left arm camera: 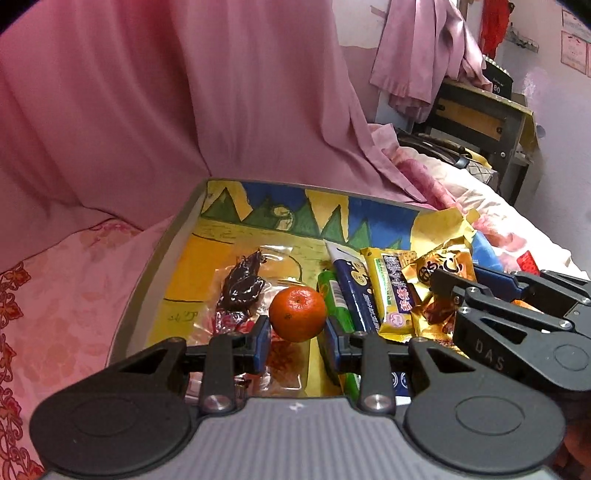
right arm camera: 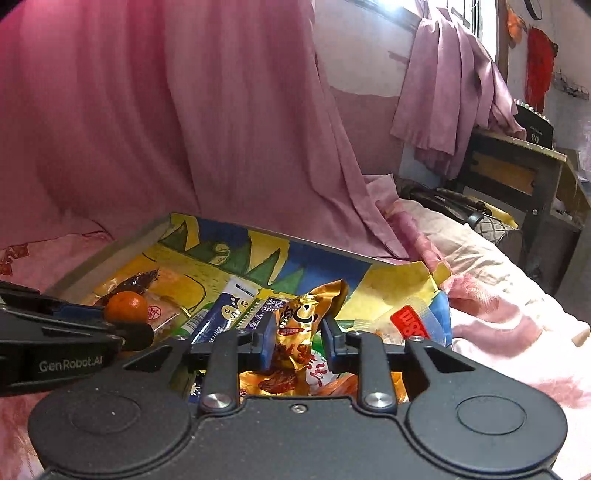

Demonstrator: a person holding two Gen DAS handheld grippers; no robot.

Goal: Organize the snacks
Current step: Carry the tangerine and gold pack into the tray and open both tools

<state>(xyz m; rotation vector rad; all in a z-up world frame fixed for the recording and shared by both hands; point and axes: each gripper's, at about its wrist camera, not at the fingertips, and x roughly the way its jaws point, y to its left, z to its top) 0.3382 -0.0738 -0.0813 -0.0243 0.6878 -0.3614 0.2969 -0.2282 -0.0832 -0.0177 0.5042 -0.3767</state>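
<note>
You have a small orange tangerine [left arm camera: 297, 314] pinched off the tray [left arm camera: 162, 251], beside a clear-wrapped dark snack [left arm camera: 242, 286]. Green, navy and yellow packets [left arm camera: 397, 291] lie side by side; your gold crinkled packet [right arm camera: 295, 332] stands upright, squeezed.

Pink draped curtain [left arm camera: 166, 110] behind floral bedding [left arm camera: 55, 295], dark wooden desk [right arm camera: 517, 173] far right.

Pink curtain [right arm camera: 155, 122] hangs behind bed [right arm camera: 517, 332]. Dark wood desk [right arm camera: 517, 173] right of curtain, w/ mauve cloth [right arm camera: 450, 92] draped above. Window [right arm camera: 476, 18] bright behind cloth.
</note>
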